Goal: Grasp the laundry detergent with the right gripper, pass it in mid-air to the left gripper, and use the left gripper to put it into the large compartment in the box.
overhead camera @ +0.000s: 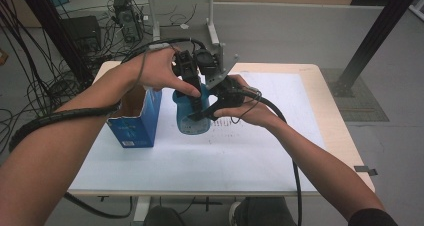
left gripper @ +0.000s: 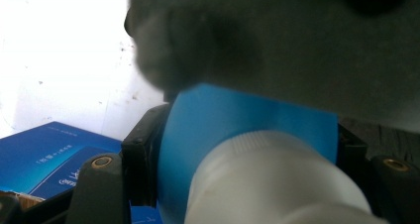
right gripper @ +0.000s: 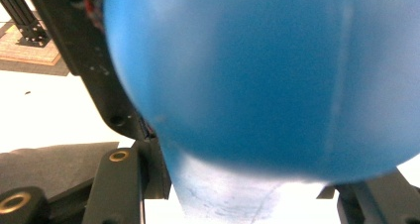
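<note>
Claws meet mid-tabletop (overhead camera: 280, 156): left claw (overhead camera: 192, 88) pinches the blue bottle (overhead camera: 192, 117) near its white cap (left gripper: 277, 179), right claw (overhead camera: 212, 111) pinches its body; an open blue carton (overhead camera: 135, 118) stands just beside, the front edge well apart.

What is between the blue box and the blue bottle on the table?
Nothing: in the high view a bare strip of white table sheet separates the box from the bottle.

Grey floor (overhead camera: 300, 31). Light wooden table (overhead camera: 327, 111) under a white sheet (overhead camera: 200, 156). Black cables (overhead camera: 30, 81) tangled at left, near a dark box (overhead camera: 82, 31). Black frame post (overhead camera: 377, 33) at right; desk legs (overhead camera: 212, 21) beyond.
</note>
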A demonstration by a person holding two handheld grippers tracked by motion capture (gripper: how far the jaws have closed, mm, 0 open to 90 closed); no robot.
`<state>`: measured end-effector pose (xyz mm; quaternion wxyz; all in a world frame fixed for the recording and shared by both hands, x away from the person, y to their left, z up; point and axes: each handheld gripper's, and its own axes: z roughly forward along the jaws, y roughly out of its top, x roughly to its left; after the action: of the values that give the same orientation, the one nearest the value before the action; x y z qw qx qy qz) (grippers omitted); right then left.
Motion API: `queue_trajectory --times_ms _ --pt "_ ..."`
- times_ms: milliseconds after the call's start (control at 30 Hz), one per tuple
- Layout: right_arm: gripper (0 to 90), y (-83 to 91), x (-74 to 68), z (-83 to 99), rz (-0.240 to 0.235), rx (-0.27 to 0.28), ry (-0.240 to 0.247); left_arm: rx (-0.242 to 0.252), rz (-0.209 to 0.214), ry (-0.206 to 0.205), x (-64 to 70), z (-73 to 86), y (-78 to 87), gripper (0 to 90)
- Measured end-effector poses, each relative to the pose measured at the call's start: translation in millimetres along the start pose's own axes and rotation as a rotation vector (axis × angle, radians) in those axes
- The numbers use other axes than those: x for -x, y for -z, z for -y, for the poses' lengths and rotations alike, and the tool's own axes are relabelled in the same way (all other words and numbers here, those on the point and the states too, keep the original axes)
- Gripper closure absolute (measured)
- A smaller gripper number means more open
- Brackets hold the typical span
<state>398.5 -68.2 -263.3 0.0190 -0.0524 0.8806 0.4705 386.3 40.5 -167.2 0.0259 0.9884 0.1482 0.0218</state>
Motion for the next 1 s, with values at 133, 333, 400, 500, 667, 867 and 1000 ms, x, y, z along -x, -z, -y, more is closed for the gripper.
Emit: queue_trajectory --times_ms 133,333,400,500,667,867,1000 --pt "43.0 -1.3 0.5 1.4 -0.004 0.0 0.0 0.001 0.002 0.001 -0.6 0.3 -1.5 34.7" --pt "42.8 -1.1 1.1 3.0 -0.004 -0.001 -0.002 0.002 -0.004 -0.003 -0.3 -1.3 -2.7 34.8" --pt "42.8 -0.9 1.5 3.8 -0.002 -0.001 0.002 0.001 -0.004 -0.003 -0.3 -1.5 -3.0 34.8" --pt "42.7 -0.5 1.4 4.0 -0.004 -0.001 -0.002 -0.001 -0.005 -0.001 -0.4 -2.0 -2.8 34.8" --pt "42.7 -0.7 1.6 4.5 -0.007 0.002 -0.005 -0.003 -0.001 0.002 -0.4 -2.2 -3.5 34.9" --pt "42.5 -1.9 1.8 5.7 -0.017 -0.001 -0.003 -0.003 0.006 0.004 -0.9 -1.5 -5.2 35.0" --pt "42.5 -2.8 2.0 5.9 -0.024 0.001 -0.004 -0.008 0.014 0.006 -1.0 -1.2 -5.4 35.2"
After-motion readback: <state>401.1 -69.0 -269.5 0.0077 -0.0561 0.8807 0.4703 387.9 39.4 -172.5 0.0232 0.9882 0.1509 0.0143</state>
